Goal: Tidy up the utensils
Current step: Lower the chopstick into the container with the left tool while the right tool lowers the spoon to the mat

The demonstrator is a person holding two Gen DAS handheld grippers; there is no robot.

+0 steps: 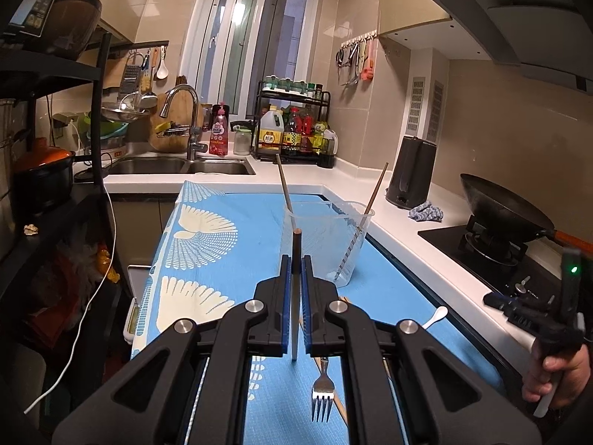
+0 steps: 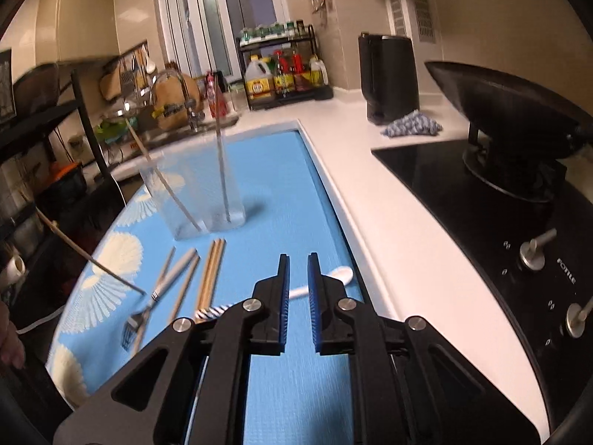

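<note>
A chopstick (image 1: 295,259) was clamped upright in the left gripper (image 1: 295,265), best lowered steadily into the clear cup (image 1: 328,239) mid-table, while the right gripper (image 2: 297,259) hung parted, empty, above a white spoon (image 2: 335,274).

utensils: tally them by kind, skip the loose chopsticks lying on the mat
chopsticks in the cup: 2
chopstick held in the left fingers: 1
fork: 1
white spoon: 1
striped handle, kind unclear: 1
total: 6
</note>
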